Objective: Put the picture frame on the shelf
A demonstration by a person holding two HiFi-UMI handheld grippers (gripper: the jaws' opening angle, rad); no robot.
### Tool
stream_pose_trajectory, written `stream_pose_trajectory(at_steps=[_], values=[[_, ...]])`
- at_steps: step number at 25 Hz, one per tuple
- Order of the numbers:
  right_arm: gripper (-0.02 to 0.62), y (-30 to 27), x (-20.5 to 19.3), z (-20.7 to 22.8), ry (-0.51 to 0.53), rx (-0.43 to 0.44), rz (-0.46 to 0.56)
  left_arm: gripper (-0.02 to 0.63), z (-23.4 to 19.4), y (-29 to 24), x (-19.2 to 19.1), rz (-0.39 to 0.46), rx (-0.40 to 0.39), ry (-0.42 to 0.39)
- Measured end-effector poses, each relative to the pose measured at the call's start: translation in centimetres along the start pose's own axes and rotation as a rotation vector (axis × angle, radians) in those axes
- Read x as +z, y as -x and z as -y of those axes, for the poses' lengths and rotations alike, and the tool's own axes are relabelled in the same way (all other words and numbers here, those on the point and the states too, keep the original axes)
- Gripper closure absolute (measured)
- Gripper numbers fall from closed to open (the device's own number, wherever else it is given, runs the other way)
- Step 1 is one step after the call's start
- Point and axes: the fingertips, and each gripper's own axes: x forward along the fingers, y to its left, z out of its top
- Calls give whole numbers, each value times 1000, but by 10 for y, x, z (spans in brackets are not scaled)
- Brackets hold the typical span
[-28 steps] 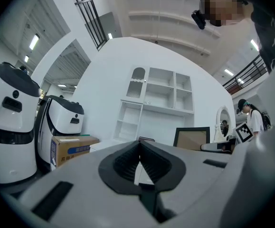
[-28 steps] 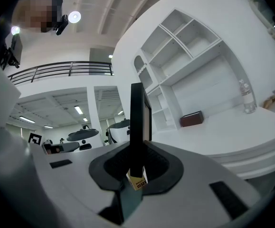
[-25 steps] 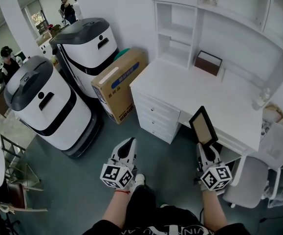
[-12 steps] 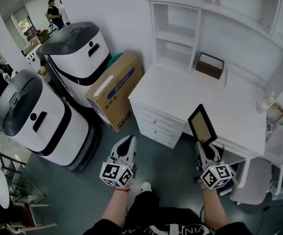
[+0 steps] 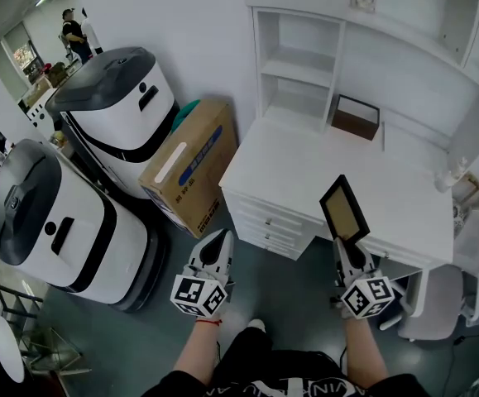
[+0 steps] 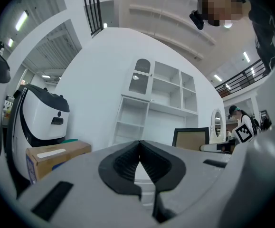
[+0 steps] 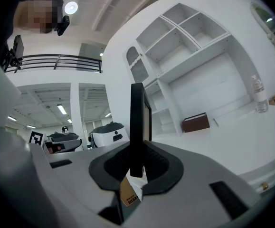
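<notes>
A black picture frame (image 5: 344, 208) with a tan backing stands upright in my right gripper (image 5: 341, 245), which is shut on its lower edge just in front of the white desk (image 5: 289, 168). In the right gripper view the frame (image 7: 137, 122) shows edge-on between the pads, and a small tag (image 7: 130, 194) hangs under it. The white shelf unit (image 5: 299, 60) rises at the back of the desk. My left gripper (image 5: 219, 238) hangs over the grey floor left of the desk, shut with nothing in it; its jaws (image 6: 138, 151) meet at the tips.
On the desk stand a brown box (image 5: 355, 117) near the shelves and a clear bottle (image 5: 451, 172) at the right end. A cardboard carton (image 5: 191, 162) and two white-and-grey machines (image 5: 119, 110) stand left of the desk. A grey chair (image 5: 438, 300) is at the right.
The head view has shifted left and slightly nearer the desk. Both grippers keep their places in it, and the right one still holds the frame.
</notes>
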Motion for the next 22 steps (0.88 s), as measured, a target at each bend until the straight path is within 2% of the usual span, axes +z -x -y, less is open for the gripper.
stream_pose_trajectory(at_steps=[8, 15, 22], values=[[546, -37, -6, -22, 6, -8, 22, 600, -30, -18, 2, 3, -59, 3], [546, -66, -9, -25, 19, -2, 12, 600, -48, -29, 2, 12, -63, 8], [546, -111, -11, -19, 17, 11, 16, 600, -73, -62, 3, 10, -73, 0]])
